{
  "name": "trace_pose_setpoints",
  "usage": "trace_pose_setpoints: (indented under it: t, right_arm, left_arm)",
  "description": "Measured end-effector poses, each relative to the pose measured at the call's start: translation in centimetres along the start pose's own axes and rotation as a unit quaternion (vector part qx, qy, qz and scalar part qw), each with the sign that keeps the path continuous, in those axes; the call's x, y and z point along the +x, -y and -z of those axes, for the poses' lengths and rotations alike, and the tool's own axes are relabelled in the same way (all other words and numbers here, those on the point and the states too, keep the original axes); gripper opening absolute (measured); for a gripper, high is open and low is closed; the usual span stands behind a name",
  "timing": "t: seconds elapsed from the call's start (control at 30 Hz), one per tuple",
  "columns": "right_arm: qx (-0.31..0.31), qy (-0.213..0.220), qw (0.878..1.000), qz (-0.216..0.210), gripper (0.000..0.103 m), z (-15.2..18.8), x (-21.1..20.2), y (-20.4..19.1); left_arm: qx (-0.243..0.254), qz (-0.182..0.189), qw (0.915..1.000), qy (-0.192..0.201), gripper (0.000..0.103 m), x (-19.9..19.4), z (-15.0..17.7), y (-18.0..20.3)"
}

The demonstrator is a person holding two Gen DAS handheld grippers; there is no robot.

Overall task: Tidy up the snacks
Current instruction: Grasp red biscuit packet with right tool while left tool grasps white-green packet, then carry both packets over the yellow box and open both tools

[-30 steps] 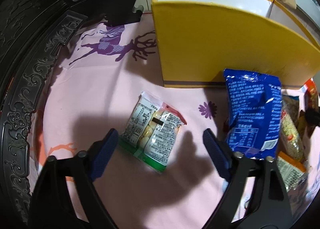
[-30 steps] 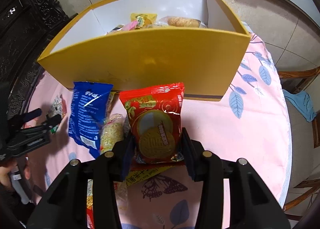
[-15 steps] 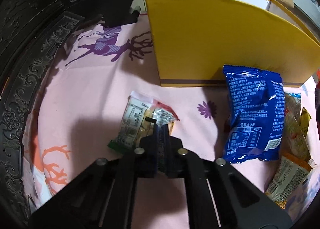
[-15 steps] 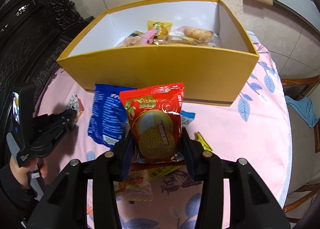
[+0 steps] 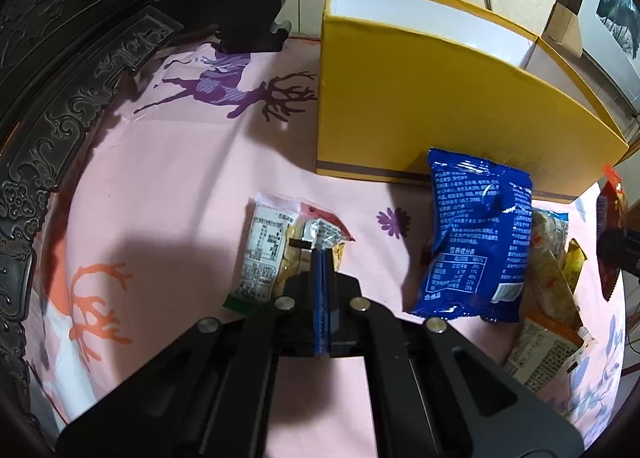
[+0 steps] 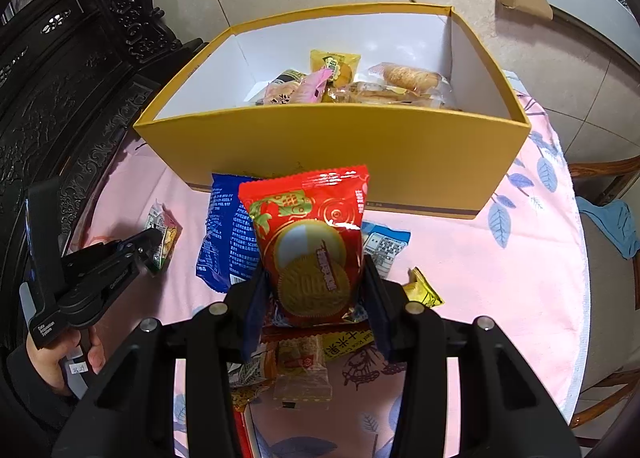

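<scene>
A small white-and-clear snack packet (image 5: 268, 246) lies on the pink tablecloth, and my left gripper (image 5: 322, 258) is shut on its crumpled middle. The right wrist view shows the same left gripper (image 6: 148, 246) pinching that small packet (image 6: 165, 232). My right gripper (image 6: 316, 290) is shut on a red mooncake packet (image 6: 316, 234), held upright above the table in front of the yellow box (image 6: 332, 130). Several wrapped snacks (image 6: 352, 82) lie inside the box. A blue packet (image 5: 476, 234) leans against the box's front wall (image 5: 420, 106).
Loose snacks lie under and around the right gripper: a yellow wrapper (image 6: 424, 292), a white-and-blue packet (image 6: 386, 244) and a small pile (image 6: 300, 370). Dark carved furniture (image 5: 60, 98) borders the table's left. A wooden chair with a blue cloth (image 6: 612, 226) stands at right.
The left gripper's jaws closed from wide open onto the small packet, crumpling its film. The right gripper rose slightly with the red packet, showing more of the box's inside.
</scene>
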State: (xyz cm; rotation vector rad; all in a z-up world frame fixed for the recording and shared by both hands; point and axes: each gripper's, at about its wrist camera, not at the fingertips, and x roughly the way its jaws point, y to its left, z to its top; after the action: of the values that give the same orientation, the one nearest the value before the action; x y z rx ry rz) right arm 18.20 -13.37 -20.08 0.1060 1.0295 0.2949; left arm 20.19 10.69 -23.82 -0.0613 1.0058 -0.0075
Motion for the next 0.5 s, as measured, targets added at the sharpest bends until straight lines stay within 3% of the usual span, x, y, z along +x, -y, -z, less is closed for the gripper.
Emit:
trace_pose_setpoints:
  t: [0.5]
  right_arm:
    - [-0.011,0.009,1.0,-0.021,0.045,-0.1,-0.8,-1.3]
  left_arm:
    - [0.01,0.04,0.9969,0.066,0.0,-6.6,-1.5,2.8]
